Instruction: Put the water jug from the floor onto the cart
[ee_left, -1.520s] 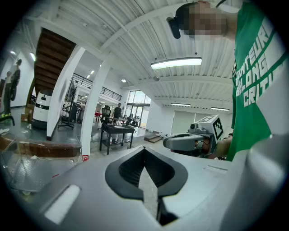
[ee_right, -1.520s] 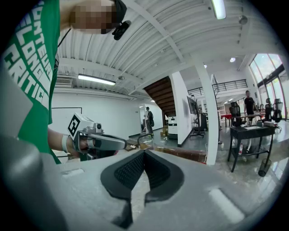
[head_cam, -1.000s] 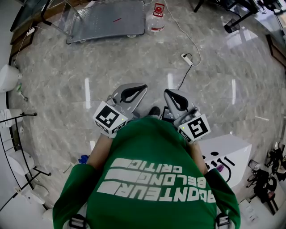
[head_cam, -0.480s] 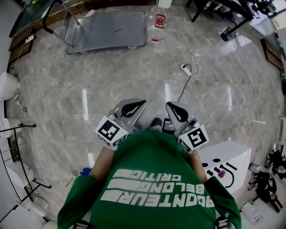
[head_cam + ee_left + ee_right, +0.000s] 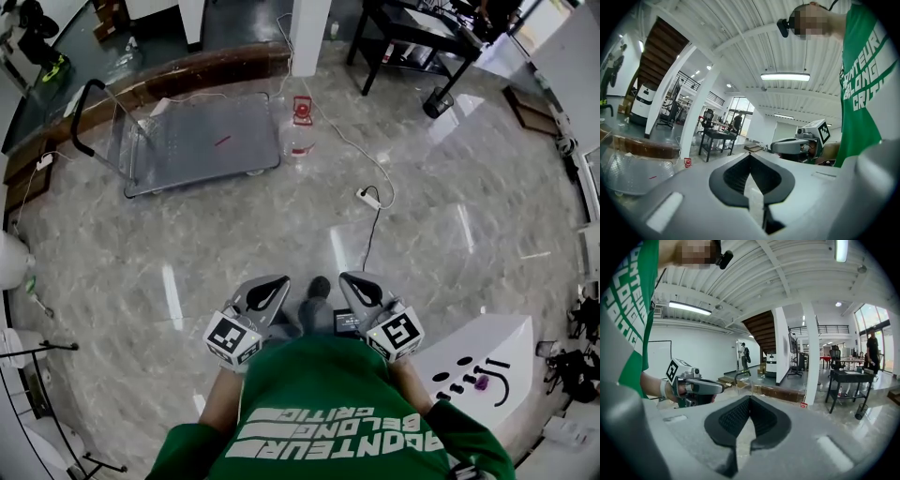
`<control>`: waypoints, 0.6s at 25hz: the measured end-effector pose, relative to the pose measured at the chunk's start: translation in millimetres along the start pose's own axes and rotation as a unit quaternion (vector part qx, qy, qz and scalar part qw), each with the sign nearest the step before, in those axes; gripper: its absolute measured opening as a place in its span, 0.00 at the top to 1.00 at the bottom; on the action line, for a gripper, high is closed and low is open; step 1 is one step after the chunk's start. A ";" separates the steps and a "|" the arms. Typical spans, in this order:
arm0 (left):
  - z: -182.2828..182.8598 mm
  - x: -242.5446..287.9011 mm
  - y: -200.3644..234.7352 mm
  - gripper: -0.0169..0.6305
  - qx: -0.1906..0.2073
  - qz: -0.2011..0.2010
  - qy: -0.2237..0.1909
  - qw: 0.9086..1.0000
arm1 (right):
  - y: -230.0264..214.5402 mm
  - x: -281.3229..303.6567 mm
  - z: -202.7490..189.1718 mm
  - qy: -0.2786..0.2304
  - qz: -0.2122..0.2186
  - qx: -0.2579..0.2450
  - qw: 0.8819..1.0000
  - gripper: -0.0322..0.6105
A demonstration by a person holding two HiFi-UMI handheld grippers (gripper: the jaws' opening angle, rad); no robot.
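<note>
The water jug (image 5: 299, 136), clear with a red cap and label, stands upright on the marble floor beside the right end of the flat grey cart (image 5: 202, 147). It is far ahead of both grippers. My left gripper (image 5: 280, 280) and right gripper (image 5: 346, 277) are held side by side close to the body, both shut and with nothing in them. The left gripper view shows its jaws (image 5: 750, 155) meeting at the tip, with the jug (image 5: 687, 162) small in the distance. From the right gripper (image 5: 750, 398), the jug's red label (image 5: 803, 405) shows past a white column.
A power strip (image 5: 368, 197) and its cable lie on the floor between me and the jug. A white column (image 5: 309, 33) and a black table (image 5: 412, 28) stand behind it. A white unit (image 5: 478, 370) is at my right, and a brown kerb (image 5: 187, 75) runs behind the cart.
The head view has swung up, so the jug and cart sit lower in the picture and more of the room shows. Both grippers have dropped closer to the body, still shut.
</note>
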State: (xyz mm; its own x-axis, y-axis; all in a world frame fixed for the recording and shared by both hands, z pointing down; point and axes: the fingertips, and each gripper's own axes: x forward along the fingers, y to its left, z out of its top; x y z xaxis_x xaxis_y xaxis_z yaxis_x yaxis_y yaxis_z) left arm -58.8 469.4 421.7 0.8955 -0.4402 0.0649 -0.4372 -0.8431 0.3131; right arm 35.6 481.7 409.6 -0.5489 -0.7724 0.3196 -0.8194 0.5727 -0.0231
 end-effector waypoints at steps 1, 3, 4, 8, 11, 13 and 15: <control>-0.5 2.3 3.6 0.95 0.001 -0.003 0.003 1.000 | -3.8 3.7 -1.4 -0.001 -0.002 0.005 1.000 0.96; -1.6 5.2 11.2 0.95 0.001 -0.002 0.009 1.000 | -10.3 12.1 -2.4 0.000 -0.002 0.009 1.000 0.96; -1.5 6.4 15.8 0.95 0.001 0.000 0.011 1.000 | -13.8 17.0 -1.4 0.000 -0.001 0.007 1.000 0.96; 1.6 15.9 37.5 0.95 0.002 0.015 0.017 1.000 | -34.9 39.1 0.6 -0.004 0.009 0.006 1.000 0.96; 5.6 28.3 52.5 0.95 0.007 0.025 0.024 0.999 | -55.2 53.6 5.8 -0.013 0.016 0.006 1.000 0.96; 12.0 39.4 61.6 0.95 0.010 0.031 0.027 0.999 | -68.7 60.8 12.4 -0.020 0.019 0.002 1.000 0.96; 18.2 53.8 70.5 0.95 0.015 0.032 0.026 0.999 | -84.0 67.0 17.2 -0.027 0.022 0.000 0.999 0.96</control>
State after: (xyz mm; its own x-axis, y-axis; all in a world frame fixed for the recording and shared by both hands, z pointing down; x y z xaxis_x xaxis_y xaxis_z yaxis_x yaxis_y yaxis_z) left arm -42.9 380.7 430.1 0.8686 -0.4771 0.1338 -0.4951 -0.8233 0.2777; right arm 64.8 377.1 416.7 -0.5925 -0.7603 0.2661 -0.7944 0.6063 -0.0366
